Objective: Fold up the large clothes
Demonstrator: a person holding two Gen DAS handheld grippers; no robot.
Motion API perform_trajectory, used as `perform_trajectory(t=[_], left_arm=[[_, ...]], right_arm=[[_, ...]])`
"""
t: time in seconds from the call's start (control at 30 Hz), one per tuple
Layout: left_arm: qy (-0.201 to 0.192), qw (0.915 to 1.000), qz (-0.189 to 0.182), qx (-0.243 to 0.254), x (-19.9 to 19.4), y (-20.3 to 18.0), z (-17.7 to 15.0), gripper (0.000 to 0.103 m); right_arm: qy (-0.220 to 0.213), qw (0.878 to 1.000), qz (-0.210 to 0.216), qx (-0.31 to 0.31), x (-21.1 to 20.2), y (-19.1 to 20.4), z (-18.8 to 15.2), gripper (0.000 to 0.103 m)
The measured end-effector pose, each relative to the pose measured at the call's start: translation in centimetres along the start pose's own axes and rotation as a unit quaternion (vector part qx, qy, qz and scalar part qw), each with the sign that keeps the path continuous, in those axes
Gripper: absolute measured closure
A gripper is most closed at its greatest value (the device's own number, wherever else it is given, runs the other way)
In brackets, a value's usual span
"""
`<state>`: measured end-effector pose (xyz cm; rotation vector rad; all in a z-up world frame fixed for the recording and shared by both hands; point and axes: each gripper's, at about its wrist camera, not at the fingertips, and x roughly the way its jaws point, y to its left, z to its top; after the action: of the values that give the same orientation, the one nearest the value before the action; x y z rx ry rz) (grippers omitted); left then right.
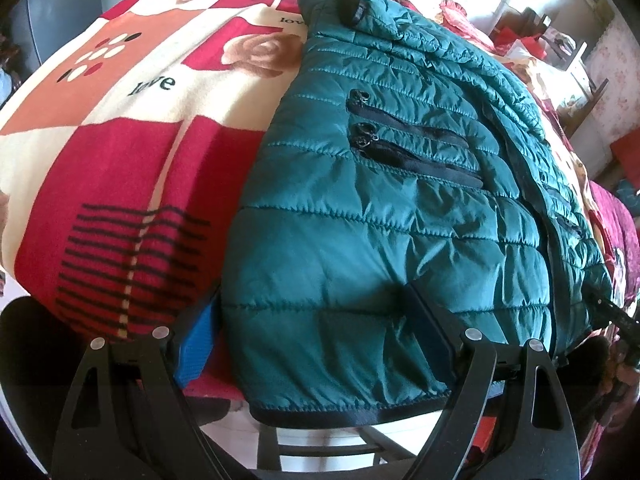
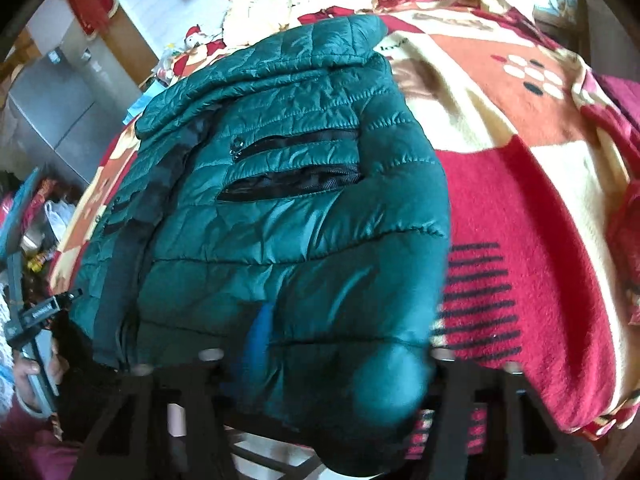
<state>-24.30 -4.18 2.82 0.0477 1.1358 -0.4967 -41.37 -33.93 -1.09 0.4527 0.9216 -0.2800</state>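
Observation:
A teal quilted jacket (image 1: 380, 208) lies flat on the bed, collar at the far end, black hem at the near edge. Its front carries black pocket zippers (image 1: 416, 152). My left gripper (image 1: 316, 320) stands wide over the hem's left corner. Its blue pad (image 1: 196, 340) rests beside the jacket's edge and the other finger (image 1: 432, 332) lies on the fabric. In the right wrist view the same jacket (image 2: 288, 200) fills the middle. My right gripper (image 2: 344, 356) has the hem's right corner bunched between its fingers, with a blue pad (image 2: 260, 336) pressing into the cloth.
A red, cream and orange patterned blanket (image 1: 120, 152) covers the bed. Pillows and clutter line the far end. A grey cabinet (image 2: 52, 108) stands off to one side. The person's hand and the other gripper (image 2: 32, 324) show at the left edge. White floor lies below the bed's near edge.

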Motion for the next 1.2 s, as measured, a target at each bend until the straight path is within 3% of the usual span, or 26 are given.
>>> perform_trajectory(t=[0.13,0.23,0.37,0.53,0.63,0.8,0.9,1.2], left_arm=[[0.002,0.9999,-0.008,0.007,-0.1,-0.3,-0.2,0.017],[-0.002,0.9999,-0.015,0.008,-0.2,-0.3,-0.3,0.026],[-0.002,0.9999,-0.015,0.009,-0.3,-0.4,-0.3,0.028],[-0.001,0.9998,-0.016,0.007,-0.3,-0.3,-0.3,0.029],[-0.001,0.9998,-0.018,0.006,-0.6,-0.1,-0.3,0.043],[-0.011,0.9997,-0.023,0.001,-1.7,0.4,-0.1,0.074],[-0.022,0.9992,-0.031,-0.01,-2.4,0.6,0.2,0.086],[-0.078,0.9946,-0.069,-0.005,-6.5,-0.1,3.7,0.09]], right_arm=[[-0.01,1.0,-0.005,-0.014,-0.5,0.5,0.1,0.071],[-0.013,1.0,0.008,-0.016,-1.1,0.5,0.5,0.076],[-0.024,0.999,0.033,-0.006,-2.1,0.1,1.2,0.079],[-0.023,0.999,0.029,-0.014,-2.1,0.5,1.3,0.079],[-0.03,0.999,0.039,-0.006,-2.5,0.4,1.5,0.08],[-0.038,0.998,0.055,-0.001,-3.2,0.4,2.1,0.082],[-0.046,0.997,0.061,-0.001,-3.7,0.6,2.6,0.083],[-0.081,0.994,0.075,-0.008,-6.2,1.2,5.4,0.083]])
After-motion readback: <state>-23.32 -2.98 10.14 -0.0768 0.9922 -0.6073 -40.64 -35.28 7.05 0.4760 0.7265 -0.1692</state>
